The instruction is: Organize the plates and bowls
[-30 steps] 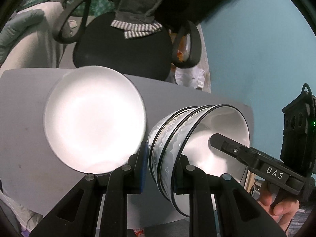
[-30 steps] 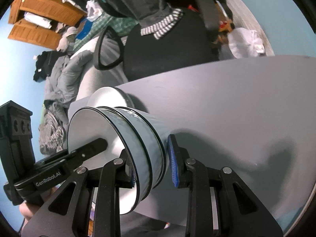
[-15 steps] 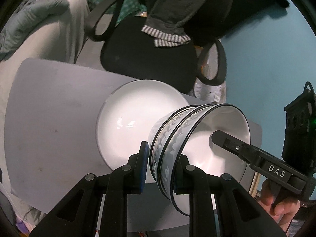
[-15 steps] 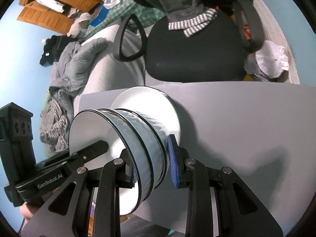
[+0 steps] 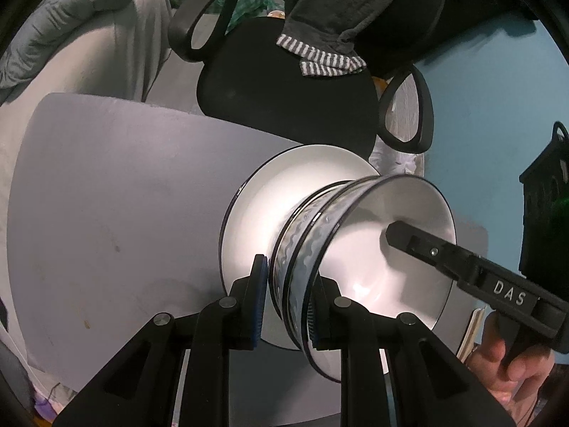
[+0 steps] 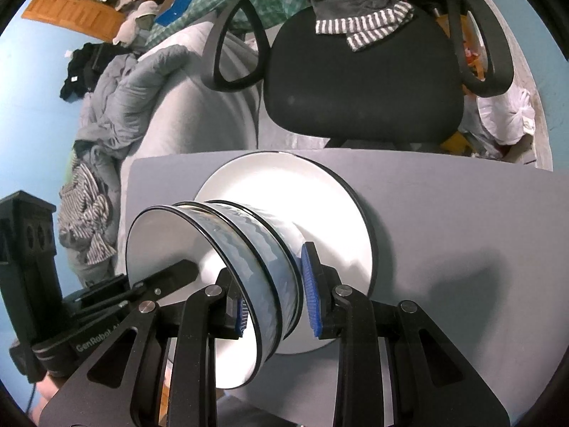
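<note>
Both tools clamped on bowl stack (image 5: 322, 245) walls: left tool (image 5: 284, 306), right tool (image 6: 275, 288). Stack hangs over white plate (image 6: 284, 185) on grey surface (image 6: 462, 231). Tip: lower level, centre on plate, release both together.

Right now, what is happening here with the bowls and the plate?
A person holds a gripper in each hand, and both grip one stack of nested bowls. The left gripper and the right gripper each clamp the stack's wall from opposite sides. The stack is over the white plate on the grey table; whether it already rests on the plate cannot be told.
</note>
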A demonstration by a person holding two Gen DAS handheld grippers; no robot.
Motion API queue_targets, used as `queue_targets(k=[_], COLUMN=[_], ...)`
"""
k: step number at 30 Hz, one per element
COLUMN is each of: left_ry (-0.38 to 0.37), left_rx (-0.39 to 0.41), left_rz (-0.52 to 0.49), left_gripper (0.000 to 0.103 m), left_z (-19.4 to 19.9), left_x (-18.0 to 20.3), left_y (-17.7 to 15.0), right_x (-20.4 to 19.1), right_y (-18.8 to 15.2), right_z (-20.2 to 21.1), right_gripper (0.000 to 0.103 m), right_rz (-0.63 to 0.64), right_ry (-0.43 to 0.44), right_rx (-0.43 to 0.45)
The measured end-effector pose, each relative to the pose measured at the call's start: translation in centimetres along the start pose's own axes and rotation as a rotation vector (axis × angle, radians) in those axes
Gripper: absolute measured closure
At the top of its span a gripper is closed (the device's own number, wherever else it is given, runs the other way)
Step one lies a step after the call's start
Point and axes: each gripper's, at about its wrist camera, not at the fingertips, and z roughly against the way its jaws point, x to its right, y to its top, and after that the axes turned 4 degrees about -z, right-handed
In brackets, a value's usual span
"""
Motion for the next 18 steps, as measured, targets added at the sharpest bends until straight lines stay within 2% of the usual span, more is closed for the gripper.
queue_targets(k=[11,14,16,18], left_ry=[0.009,0.033,0.047,0.065], left_rx=[-0.006,-0.006,0.003,0.015], left_rz=[-0.026,-0.011,-0.002,0.007], left_gripper=[0.084,0.071,0.065,0.060], left_z=[-0.2,-0.2,0.0,0.3], left_x=[-0.1,-0.3,-0.5,-0.8], left_y=[0.1,-0.1,-0.3,-0.6], right_x=[-0.8,-1.2,-1.5,-1.9], right_y=[0.2,-0.1,-0.2,-0.4], right_z=[-0.5,-0.3,0.0,0.5], right_gripper=[0.076,0.074,0.066,0.047], right_rz=[0.004,0.019,0.031,0.058], right_ry=[-0.046,-0.059,-0.076,-0.108], right_rx=[-0.011,0.005,0.021,0.047])
